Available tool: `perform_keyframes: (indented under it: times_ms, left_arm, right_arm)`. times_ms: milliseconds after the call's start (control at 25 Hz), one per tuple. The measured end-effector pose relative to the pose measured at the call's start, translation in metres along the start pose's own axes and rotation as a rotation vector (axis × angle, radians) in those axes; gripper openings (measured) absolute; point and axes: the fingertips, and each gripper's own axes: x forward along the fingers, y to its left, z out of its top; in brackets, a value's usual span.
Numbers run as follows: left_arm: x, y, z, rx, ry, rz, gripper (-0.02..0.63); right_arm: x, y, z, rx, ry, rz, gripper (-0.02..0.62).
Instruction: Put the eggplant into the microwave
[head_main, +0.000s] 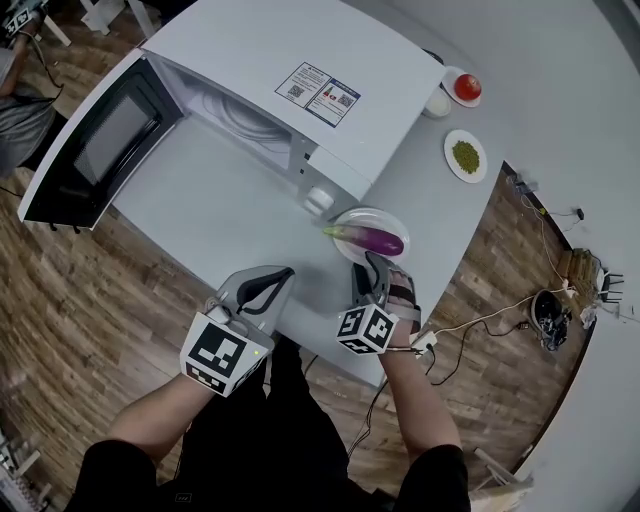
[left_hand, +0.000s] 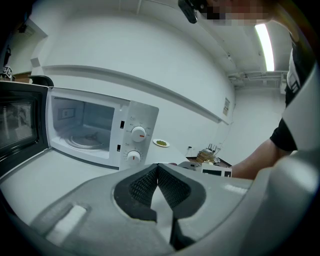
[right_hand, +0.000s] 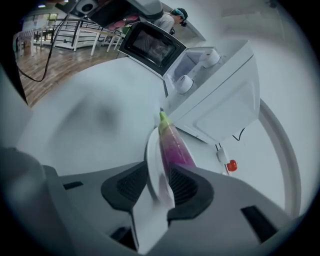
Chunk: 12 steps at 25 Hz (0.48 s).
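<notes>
- Microwave (head_main: 250, 90): ahead and left of both claws. Its door (head_main: 95, 150) is swung wide, probably opened ready for loading.
- Left claw (left_hand: 158, 167): clenched on nothing, tips meeting. It is held low over the bench (head_main: 220, 200) and aimed at the microwave, likely idle.
- Right claw (right_hand: 159, 175): released, with the pads spread either side of the plate's (right_hand: 151, 150) near rim and not pressing. The forearm is stretched forward and the claw is pitched down at the rim.
- Eggplant (right_hand: 172, 145): lies on the plate just beyond the right claw's tips, stem toward the microwave. It is not yet inside.
</notes>
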Motion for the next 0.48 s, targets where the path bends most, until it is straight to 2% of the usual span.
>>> perform_keyframes:
  times_ms: [160,400,480]
  left_arm:
    - [-0.0013,0.0006,-0.0005,0.000,0.005,0.001,0.009]
    - [-0.0023,-0.0007,0.0009,-0.001,0.003,0.003,0.009]
    - [-0.0031,-0.0013,-0.0001,-0.001,0.006,0.003,0.009]
  right_arm:
    - [0.0027,0.0018,0.0019,-0.058,0.014,-0.017,0.116]
    - [0.0059,0.0058,0.0029,-0.075,0.018,-0.023,0.047]
    - [0.0063,0.0057,0.0031,-0.080,0.029,-0.024,0.043]
